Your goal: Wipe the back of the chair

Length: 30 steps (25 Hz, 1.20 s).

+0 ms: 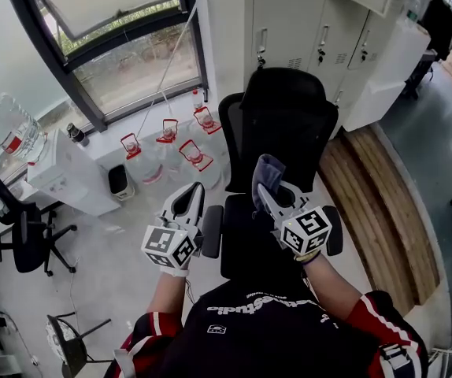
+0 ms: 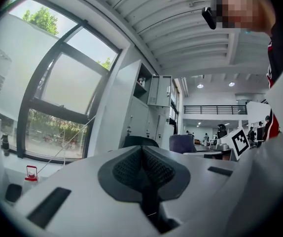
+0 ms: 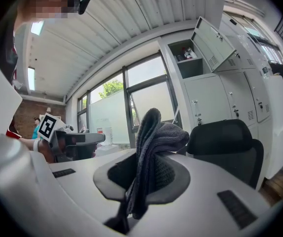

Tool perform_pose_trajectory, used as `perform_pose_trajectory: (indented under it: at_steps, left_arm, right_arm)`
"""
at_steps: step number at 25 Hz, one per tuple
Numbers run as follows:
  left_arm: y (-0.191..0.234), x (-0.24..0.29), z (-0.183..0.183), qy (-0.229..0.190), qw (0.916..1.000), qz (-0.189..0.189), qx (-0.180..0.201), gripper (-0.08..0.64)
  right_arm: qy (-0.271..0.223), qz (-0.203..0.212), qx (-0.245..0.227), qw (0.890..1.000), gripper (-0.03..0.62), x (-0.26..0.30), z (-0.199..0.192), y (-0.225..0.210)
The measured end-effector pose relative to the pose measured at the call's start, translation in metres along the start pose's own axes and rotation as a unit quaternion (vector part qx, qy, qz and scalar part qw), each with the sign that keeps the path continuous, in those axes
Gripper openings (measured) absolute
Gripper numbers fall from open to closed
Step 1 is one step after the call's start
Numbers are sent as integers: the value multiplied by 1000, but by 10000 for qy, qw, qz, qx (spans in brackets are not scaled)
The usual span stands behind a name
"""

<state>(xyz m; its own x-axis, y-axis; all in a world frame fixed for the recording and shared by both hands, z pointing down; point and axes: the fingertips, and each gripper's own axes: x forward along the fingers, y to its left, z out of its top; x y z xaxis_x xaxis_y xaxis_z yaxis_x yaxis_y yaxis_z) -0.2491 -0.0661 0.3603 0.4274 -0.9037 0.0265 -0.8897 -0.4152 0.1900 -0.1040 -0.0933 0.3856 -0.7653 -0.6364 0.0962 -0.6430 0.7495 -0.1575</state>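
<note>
A black office chair stands in front of me, its back (image 1: pixel 285 120) upright beyond the seat (image 1: pixel 242 246). My right gripper (image 1: pixel 268 193) is shut on a grey cloth (image 1: pixel 266 172), held above the seat and just short of the chair back. In the right gripper view the cloth (image 3: pixel 154 137) is bunched up between the jaws of that gripper (image 3: pixel 149 174), with the chair back (image 3: pixel 228 139) to its right. My left gripper (image 1: pixel 189 201) hovers left of the seat, shut with nothing in it. In its own view the left gripper (image 2: pixel 142 154) has its pads pressed together.
Several large water bottles (image 1: pixel 167 152) stand on the floor under the window, next to a white dispenser (image 1: pixel 68 176). White lockers (image 1: pixel 320 30) rise behind the chair. A second black chair (image 1: pixel 25 239) is at the left, and a wooden strip of floor (image 1: pixel 376 203) at the right.
</note>
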Motion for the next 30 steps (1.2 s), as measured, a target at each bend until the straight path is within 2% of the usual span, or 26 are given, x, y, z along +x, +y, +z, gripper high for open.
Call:
perform_pose_trajectory:
  at_steps: [8, 14, 18, 25, 30]
  left_arm:
    - [36, 78, -8, 107, 9995, 284, -93, 25]
    - [55, 122, -18, 379, 9979, 529, -26, 25]
    - [62, 143, -20, 399, 9972, 634, 84, 25]
    - [89, 155, -28, 465, 9969, 627, -1, 25]
    - [110, 152, -32, 528, 9969, 574, -79, 25]
  right_arm:
    - [-52, 523, 61, 9986, 58, 85, -1, -68]
    - [47, 749, 353, 9966, 58, 144, -18, -116]
    - [201, 934, 172, 9953, 58, 180, -39, -138]
    - [208, 891, -137, 9957, 58, 239, -74, -153]
    - [534, 709, -123, 9960, 58, 295, -106, -174]
